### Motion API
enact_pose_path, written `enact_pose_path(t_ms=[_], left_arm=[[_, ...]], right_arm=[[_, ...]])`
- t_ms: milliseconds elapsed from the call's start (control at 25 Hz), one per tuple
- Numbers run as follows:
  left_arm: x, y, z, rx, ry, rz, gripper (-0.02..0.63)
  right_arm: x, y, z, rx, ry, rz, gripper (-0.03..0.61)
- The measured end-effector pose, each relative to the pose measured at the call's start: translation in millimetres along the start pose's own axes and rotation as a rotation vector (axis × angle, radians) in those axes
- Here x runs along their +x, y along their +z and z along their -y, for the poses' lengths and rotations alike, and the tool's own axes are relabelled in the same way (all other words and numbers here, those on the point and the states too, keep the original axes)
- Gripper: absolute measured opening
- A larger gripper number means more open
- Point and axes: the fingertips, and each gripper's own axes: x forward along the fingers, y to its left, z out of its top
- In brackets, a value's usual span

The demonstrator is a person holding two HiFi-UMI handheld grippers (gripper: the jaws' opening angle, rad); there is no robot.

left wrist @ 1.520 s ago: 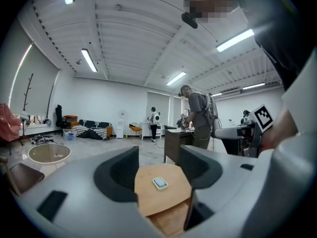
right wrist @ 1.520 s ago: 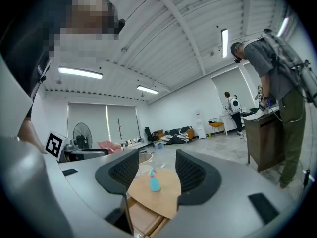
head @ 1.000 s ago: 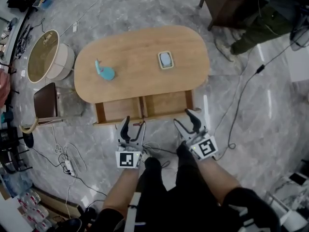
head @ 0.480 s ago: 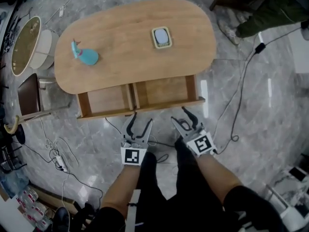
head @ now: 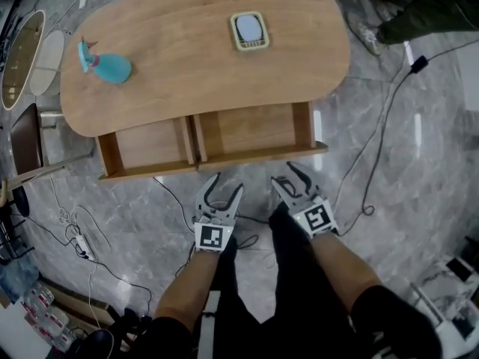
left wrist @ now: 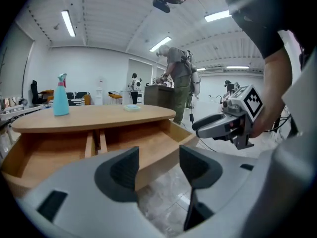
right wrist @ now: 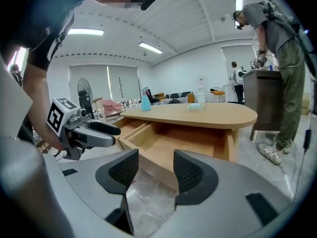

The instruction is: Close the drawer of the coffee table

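Observation:
The oval wooden coffee table has its drawer pulled out toward me, split by a divider into two bare compartments. The drawer's front board faces both grippers. My left gripper is open just short of the front board, near its middle. My right gripper is open too, a little before the board's right end. In the left gripper view the drawer shows beyond the open left gripper. In the right gripper view the drawer lies behind the open right gripper. Neither holds anything.
A teal spray bottle and a small cream tray sit on the tabletop. Cables trail over the marble floor at right, and a power strip lies at left. A round side table stands far left. A person stands behind the table.
The table and drawer have come closer in the head view. Both grippers have advanced toward the drawer's front board and stay open.

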Motion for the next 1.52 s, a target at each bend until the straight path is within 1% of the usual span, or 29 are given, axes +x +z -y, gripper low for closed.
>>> enact_pose_path(t_ms=[80, 160, 280, 400, 480, 560, 720, 800, 920, 1000, 1080, 1160, 1240, 1360, 1520], left_arm=[[5.4, -21.6, 4.9, 0.006, -0.010, -0.033, 0.255], [8.6, -41.6, 6.4, 0.000, -0.006, -0.068, 0.255], [14.1, -64.8, 5.9, -0.027, 0.007, -0.101, 0.255], [22.8, -78.2, 5.6, -0.066, 0.015, -0.120, 0.255], [29.9, -86.1, 1.4, -0.071, 0.024, -0.138, 0.255], [37.4, -90.4, -3.7, -0.054, 0.032, -0.146, 0.255], [48.5, -82.5, -11.8, -0.051, 0.053, -0.135, 0.255], [49.6, -81.9, -13.5, -0.071, 0.059, -0.139, 0.235], [49.5, -81.3, -14.0, -0.106, 0.063, -0.133, 0.230], [49.9, -78.6, -13.8, -0.139, 0.071, -0.127, 0.225], [50.8, -77.3, -15.7, -0.147, 0.074, -0.125, 0.226], [54.0, -72.4, -21.3, -0.158, 0.077, -0.114, 0.225], [60.6, -60.8, -29.1, -0.173, 0.084, -0.088, 0.227], [72.3, -40.6, -42.1, -0.137, 0.095, -0.044, 0.227], [88.3, -29.1, -56.9, -0.103, 0.094, -0.041, 0.227]], right_arm=[[1.8, -9.0, -0.9, -0.032, 0.003, -0.012, 0.210], [2.2, -19.9, -5.5, -0.036, 0.011, -0.034, 0.210], [5.2, -39.7, -11.0, 0.033, 0.030, -0.066, 0.210], [11.8, -55.0, -11.2, 0.103, 0.045, -0.085, 0.210], [17.6, -55.7, -5.8, 0.097, 0.038, -0.079, 0.210], [23.5, -51.7, 1.7, 0.092, 0.020, -0.071, 0.210], [28.7, -48.4, 7.8, 0.085, 0.003, -0.066, 0.209], [28.2, -49.3, 7.6, 0.106, -0.004, -0.063, 0.209], [31.9, -53.2, 8.4, 0.127, -0.012, -0.072, 0.206], [33.4, -54.4, 10.3, 0.138, -0.009, -0.074, 0.195], [34.1, -53.3, 12.2, 0.146, 0.000, -0.076, 0.175], [36.4, -45.3, 15.5, 0.151, 0.003, -0.049, 0.173], [40.3, -30.3, 22.8, 0.142, -0.008, 0.004, 0.173], [51.0, -9.8, 37.9, 0.094, -0.027, 0.050, 0.173], [67.7, 0.9, 56.0, 0.044, -0.038, 0.057, 0.173]])
